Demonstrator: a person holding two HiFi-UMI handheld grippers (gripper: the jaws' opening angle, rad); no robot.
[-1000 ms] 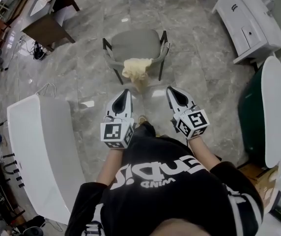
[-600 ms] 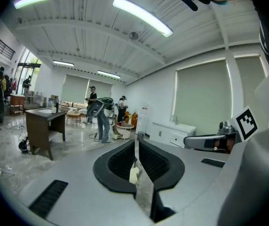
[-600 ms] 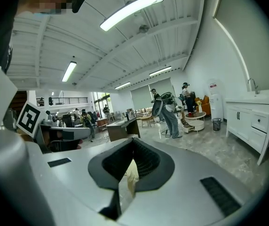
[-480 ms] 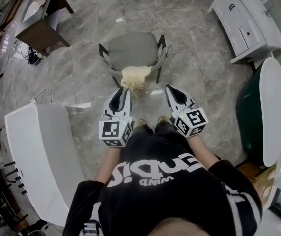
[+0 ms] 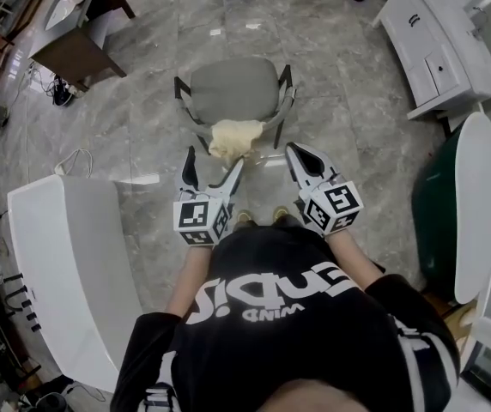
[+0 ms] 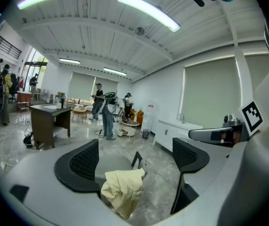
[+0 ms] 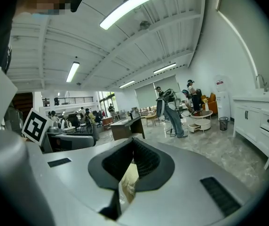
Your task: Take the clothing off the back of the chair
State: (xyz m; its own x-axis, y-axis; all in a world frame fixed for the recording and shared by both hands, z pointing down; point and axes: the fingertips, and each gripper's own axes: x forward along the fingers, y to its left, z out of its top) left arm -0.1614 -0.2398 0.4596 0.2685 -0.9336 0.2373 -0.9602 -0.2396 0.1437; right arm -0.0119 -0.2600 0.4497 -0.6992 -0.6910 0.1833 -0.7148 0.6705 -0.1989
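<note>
1. Open-plan office: a person in a black top [image 5: 280, 316] stands facing a grey chair [image 5: 233, 88], with a gripper in each hand.
2. Task item: pale-yellow clothing [image 5: 233, 137] hangs bunched over the chair's back rail, on the side nearest the person, and drapes down toward the floor.
3. L gripper [image 5: 215, 161]: its jaws have just been opening & now stand wide apart, w/ nothing pressed btwn the pads. It is held low, just short of the clothing, with no contact. In the left gripper view the cloth sits framed btwn the two jaws, farther off.
4. R gripper [image 5: 297, 153]: jaws drawn together at the tips, gripping nothing. Only a sliver of the yellow cloth shows through the slit in the right gripper view. It is level w/ the L one, near the chair but apart from the cloth.
5. Around them: a white desk [image 5: 65, 256] at the person's left, a white cabinet [image 5: 439, 41] far right, a brown desk [image 5: 78, 54] beyond. Other people [image 6: 107, 117] stand well back in the room.
</note>
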